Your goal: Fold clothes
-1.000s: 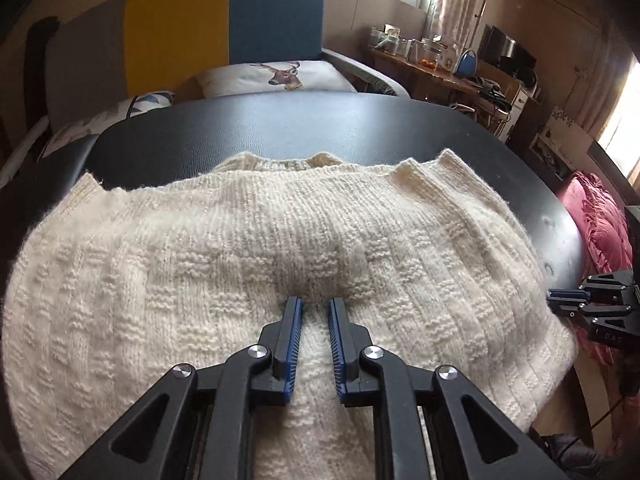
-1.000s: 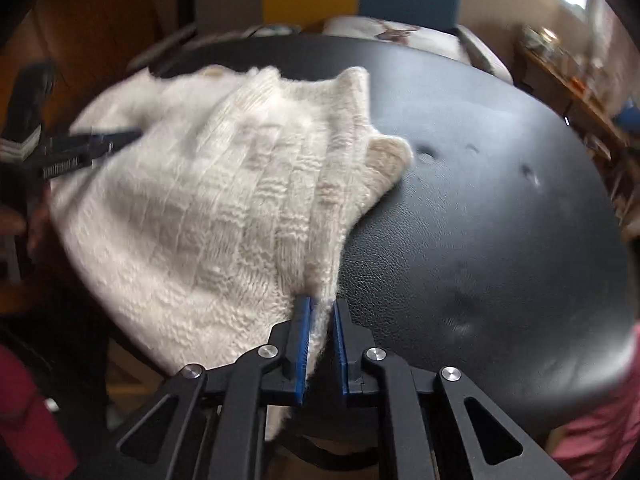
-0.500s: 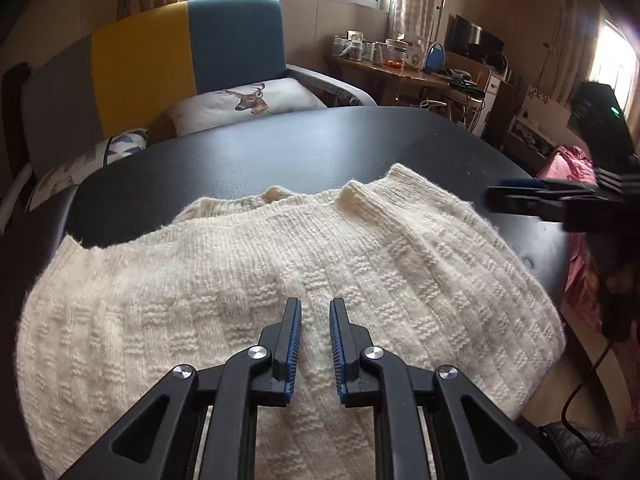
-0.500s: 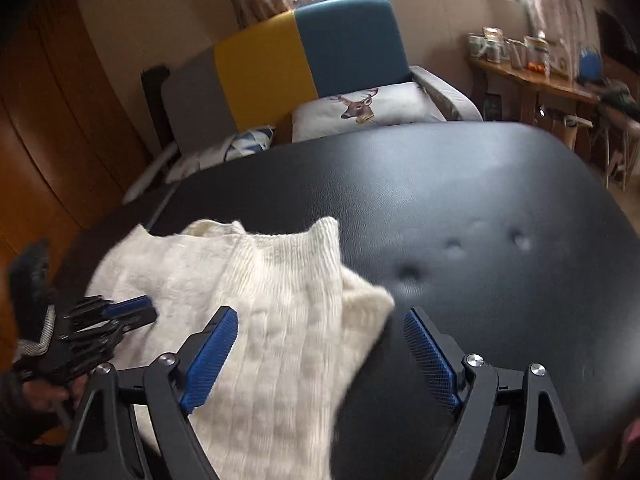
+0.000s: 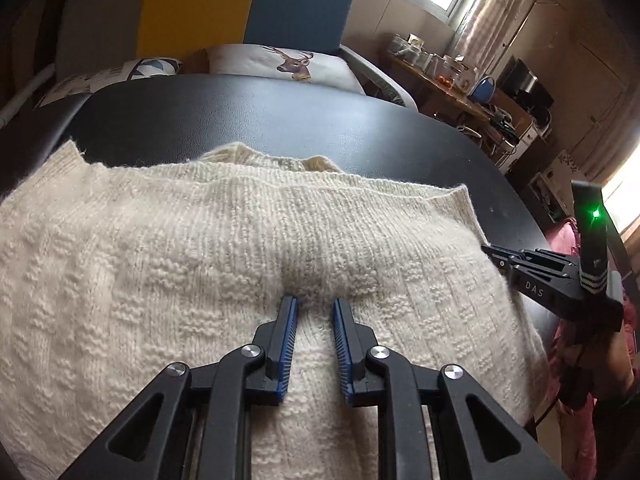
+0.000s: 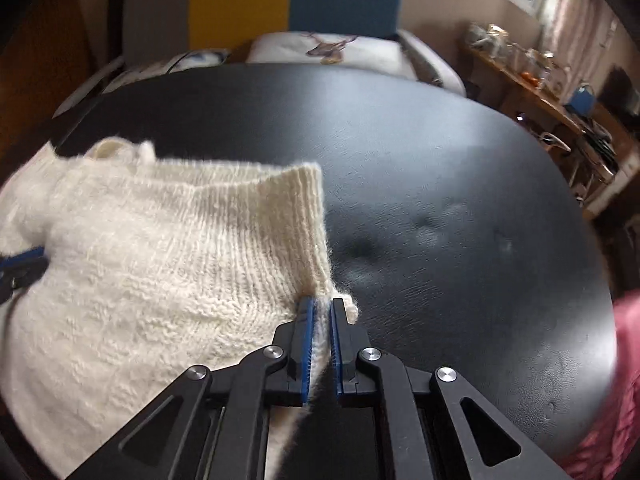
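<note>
A cream knitted sweater (image 5: 200, 264) lies folded on the black table (image 5: 280, 120), covering its near left part. My left gripper (image 5: 316, 308) sits low on the sweater's near middle, its jaws shut on a puckered ridge of knit. My right gripper (image 6: 320, 306) is shut on the sweater's (image 6: 160, 272) right edge, just below the ribbed hem corner. In the left wrist view the right gripper (image 5: 496, 252) shows at that same edge. In the right wrist view, only the tip of the left gripper (image 6: 24, 260) peeks in at the far left, blurred.
Bare black tabletop (image 6: 460, 220) stretches right of the sweater. Behind the table stands a yellow and blue sofa (image 5: 248, 12) with a deer cushion (image 5: 288, 64). A cluttered wooden desk (image 5: 460, 84) runs along the right wall. Pink cloth (image 6: 624, 380) hangs off the table's right side.
Half a second ago my right gripper was wide open above the table; it has dropped and shut on the sweater's right edge. My left gripper keeps its hold.
</note>
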Action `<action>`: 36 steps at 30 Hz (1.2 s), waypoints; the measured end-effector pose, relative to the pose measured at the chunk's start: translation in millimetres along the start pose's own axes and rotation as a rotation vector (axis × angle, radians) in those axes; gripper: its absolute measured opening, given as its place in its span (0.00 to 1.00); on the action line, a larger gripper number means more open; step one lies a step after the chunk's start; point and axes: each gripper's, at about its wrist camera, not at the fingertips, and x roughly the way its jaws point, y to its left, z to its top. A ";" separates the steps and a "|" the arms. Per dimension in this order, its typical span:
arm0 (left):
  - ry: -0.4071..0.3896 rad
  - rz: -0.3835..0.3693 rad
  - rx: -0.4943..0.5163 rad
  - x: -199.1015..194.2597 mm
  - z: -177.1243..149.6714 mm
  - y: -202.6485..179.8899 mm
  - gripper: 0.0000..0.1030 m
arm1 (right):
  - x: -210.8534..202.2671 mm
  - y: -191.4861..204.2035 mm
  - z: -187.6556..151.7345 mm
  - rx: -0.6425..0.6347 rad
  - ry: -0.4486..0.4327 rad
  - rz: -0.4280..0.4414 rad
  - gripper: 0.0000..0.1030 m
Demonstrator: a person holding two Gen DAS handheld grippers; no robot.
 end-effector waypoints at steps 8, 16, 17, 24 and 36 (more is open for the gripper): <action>-0.125 -0.131 -0.187 -84.0 7.1 79.0 0.18 | -37.2 -18.7 10.2 0.097 -0.122 -0.005 0.64; -0.194 -0.030 -0.322 -172.4 -51.8 220.7 0.20 | -76.6 67.9 -2.3 0.072 -0.182 0.316 0.86; -0.172 -0.068 -0.339 -167.6 -58.4 227.2 0.21 | -72.8 74.6 -3.1 0.063 -0.167 0.323 0.86; -0.086 -0.347 -0.428 -133.7 -89.0 242.5 0.23 | -38.7 114.8 -7.6 0.004 -0.051 0.330 0.86; 0.033 -0.295 -0.257 -129.9 -105.2 224.2 0.04 | -24.3 129.7 -13.8 -0.068 -0.048 0.314 1.00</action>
